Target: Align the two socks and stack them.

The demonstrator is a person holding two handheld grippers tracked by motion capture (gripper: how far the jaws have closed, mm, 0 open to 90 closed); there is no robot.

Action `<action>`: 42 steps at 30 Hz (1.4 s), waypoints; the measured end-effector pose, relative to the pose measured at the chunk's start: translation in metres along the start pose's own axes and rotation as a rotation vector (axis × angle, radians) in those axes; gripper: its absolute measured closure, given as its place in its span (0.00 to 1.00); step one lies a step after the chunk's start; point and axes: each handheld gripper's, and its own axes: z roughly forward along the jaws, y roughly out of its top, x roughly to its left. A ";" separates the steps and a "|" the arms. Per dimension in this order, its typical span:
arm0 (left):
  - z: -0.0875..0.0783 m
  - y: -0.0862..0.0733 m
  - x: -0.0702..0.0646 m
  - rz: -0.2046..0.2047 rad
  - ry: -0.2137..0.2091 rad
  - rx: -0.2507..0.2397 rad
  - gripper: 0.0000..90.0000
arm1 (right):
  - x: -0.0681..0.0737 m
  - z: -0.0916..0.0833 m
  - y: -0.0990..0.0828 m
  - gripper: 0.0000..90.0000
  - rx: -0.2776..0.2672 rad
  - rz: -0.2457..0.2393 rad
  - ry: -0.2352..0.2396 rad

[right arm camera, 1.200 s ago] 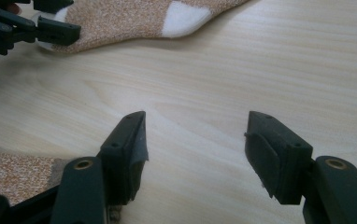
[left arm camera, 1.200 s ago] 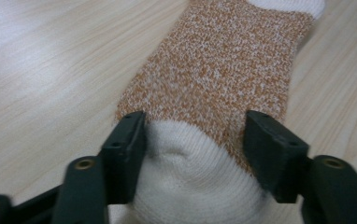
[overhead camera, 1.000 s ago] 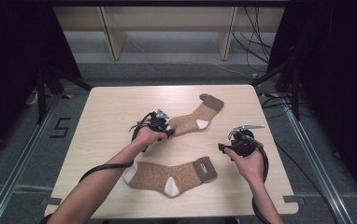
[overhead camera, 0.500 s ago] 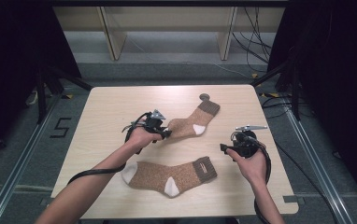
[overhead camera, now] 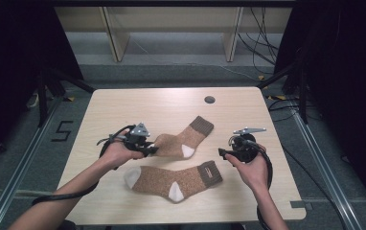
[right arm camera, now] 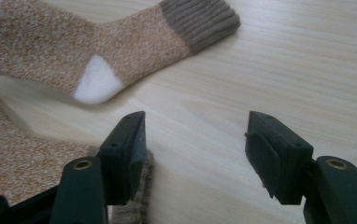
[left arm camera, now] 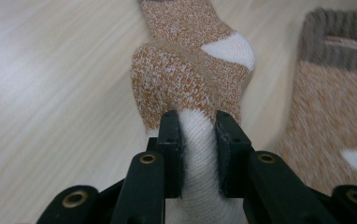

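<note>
Two brown speckled socks lie on the light wooden tabletop (overhead camera: 123,103). The far sock (overhead camera: 183,140) runs diagonally, its darker ribbed cuff pointing away toward a small round grommet hole (overhead camera: 209,99) near the back edge; its white toe is pinched between the closed fingers (left arm camera: 169,149) of the left gripper (overhead camera: 142,146), and the foot part bunches up into a fold just beyond the grip. The near sock (overhead camera: 174,179) lies flat just in front of it, white toe toward the left, white heel at the front edge, brown cuff with a small label toward the right.

The right gripper (overhead camera: 229,153) is held just beside that cuff, its fingers (right arm camera: 123,154) spread wide apart with nothing between them; one finger sits right at the cuff edge.

Black cables trail from both grippers along the person's forearms. Around the tabletop are a grey floor with a "5" marking (overhead camera: 61,130), metal rails, dark stands, and a pale shelving unit (overhead camera: 171,19) behind.
</note>
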 end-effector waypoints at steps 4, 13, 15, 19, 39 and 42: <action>-0.013 -0.020 0.003 -0.004 -0.033 0.031 0.82 | 0.006 0.001 0.003 0.44 0.006 -0.013 0.009; -0.017 -0.038 0.024 -0.102 0.025 -0.011 0.40 | 0.017 0.023 0.023 0.44 0.039 0.022 0.029; -0.025 -0.040 0.029 -0.151 0.046 -0.054 0.36 | 0.016 0.035 0.032 0.44 0.047 0.033 0.029; -0.024 -0.053 0.034 -0.176 0.092 0.008 0.39 | 0.011 0.056 0.044 0.46 0.046 0.007 0.005; -0.003 -0.075 0.035 -0.227 0.056 0.048 0.41 | 0.003 0.122 0.059 0.47 0.089 0.006 -0.046; 0.000 -0.076 0.037 -0.247 0.035 0.059 0.45 | 0.006 0.125 0.060 0.48 0.095 0.015 -0.054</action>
